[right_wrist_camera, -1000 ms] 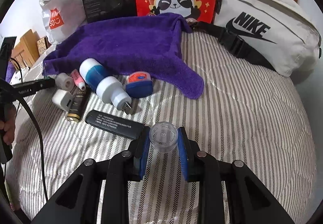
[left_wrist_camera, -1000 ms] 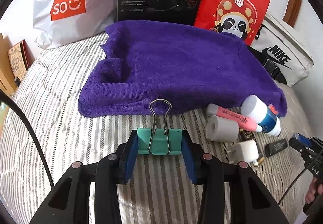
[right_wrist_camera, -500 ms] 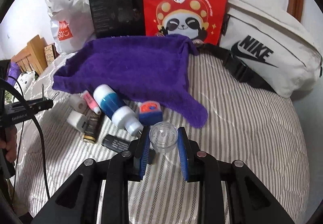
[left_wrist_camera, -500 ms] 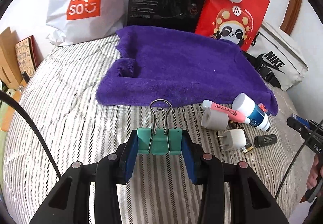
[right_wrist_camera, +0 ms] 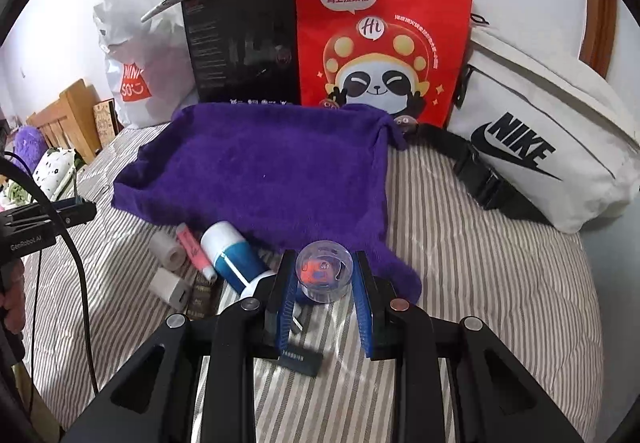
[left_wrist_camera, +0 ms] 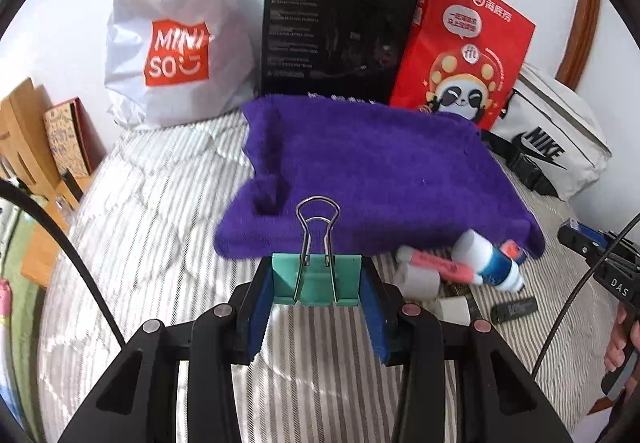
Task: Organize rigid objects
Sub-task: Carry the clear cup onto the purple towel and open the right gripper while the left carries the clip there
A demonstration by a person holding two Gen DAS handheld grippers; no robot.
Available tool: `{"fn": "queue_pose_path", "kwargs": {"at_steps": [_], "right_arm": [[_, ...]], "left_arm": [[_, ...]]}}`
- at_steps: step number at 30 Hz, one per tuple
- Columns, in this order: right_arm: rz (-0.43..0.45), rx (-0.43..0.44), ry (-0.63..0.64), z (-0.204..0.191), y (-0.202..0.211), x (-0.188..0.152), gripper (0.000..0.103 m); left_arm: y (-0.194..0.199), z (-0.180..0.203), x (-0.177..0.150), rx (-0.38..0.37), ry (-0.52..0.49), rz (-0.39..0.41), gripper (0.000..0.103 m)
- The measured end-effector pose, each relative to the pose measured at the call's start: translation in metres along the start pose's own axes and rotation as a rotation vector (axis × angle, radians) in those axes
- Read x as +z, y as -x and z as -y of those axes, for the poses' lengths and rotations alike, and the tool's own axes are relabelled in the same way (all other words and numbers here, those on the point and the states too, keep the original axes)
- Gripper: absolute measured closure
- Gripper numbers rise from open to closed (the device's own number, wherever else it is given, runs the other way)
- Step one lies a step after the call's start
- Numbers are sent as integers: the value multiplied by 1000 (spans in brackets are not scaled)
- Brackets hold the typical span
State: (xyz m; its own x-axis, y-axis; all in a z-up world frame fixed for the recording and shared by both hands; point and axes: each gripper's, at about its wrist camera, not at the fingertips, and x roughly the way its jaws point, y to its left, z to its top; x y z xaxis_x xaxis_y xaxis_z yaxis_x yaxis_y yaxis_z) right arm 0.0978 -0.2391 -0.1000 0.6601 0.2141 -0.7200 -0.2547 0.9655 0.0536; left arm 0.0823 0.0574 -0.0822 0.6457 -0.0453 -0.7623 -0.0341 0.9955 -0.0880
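Observation:
My left gripper (left_wrist_camera: 316, 283) is shut on a teal binder clip (left_wrist_camera: 316, 279), whose wire handles stand up in front of the purple towel (left_wrist_camera: 384, 171). My right gripper (right_wrist_camera: 323, 277) is shut on a small clear round cup (right_wrist_camera: 324, 277), held above the striped bed (right_wrist_camera: 480, 263). Loose objects lie at the towel's near edge: a white and blue bottle (right_wrist_camera: 234, 255), a pink tube (right_wrist_camera: 192, 247), a grey roll (right_wrist_camera: 168, 251), a white plug adapter (right_wrist_camera: 170, 287) and a flat black device (right_wrist_camera: 302, 359). The same pile shows at the right in the left wrist view, with the bottle (left_wrist_camera: 488, 259).
Along the wall behind the towel stand a white Miniso bag (left_wrist_camera: 172, 43), a black box (left_wrist_camera: 336, 31), a red panda bag (right_wrist_camera: 380, 35) and a white Nike pouch (right_wrist_camera: 540, 139). Wooden furniture (right_wrist_camera: 64, 119) sits left of the bed. A hand (left_wrist_camera: 620, 339) holds the other gripper at the right edge.
Both grippers have risen with their loads, so the bed and the pile look farther below. The towel and the bags behind it show more fully.

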Motion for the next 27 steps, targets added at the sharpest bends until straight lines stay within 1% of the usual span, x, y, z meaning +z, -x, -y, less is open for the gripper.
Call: {"fn": "queue_pose_path", "kwargs": {"at_steps": [3,5,14,19,27], "right_arm": [[11,27,-24,4,-3,11,76],[13,22,-22,4,-5,16,76],[26,9,-31,8,-18,45,76],[12,9,-32,9,-36,59,76],[-19,11,-16,11,-72,82,76]], "left_arm": [[-1,1,11,1,0,9,64],[-2,2,18,-8,3,15,64],[-12,6,49,-6,-27,38,64],[-28,5,65,-3,-30,24,64],[-58,-1,80,-8,-27,-7,64]]}}
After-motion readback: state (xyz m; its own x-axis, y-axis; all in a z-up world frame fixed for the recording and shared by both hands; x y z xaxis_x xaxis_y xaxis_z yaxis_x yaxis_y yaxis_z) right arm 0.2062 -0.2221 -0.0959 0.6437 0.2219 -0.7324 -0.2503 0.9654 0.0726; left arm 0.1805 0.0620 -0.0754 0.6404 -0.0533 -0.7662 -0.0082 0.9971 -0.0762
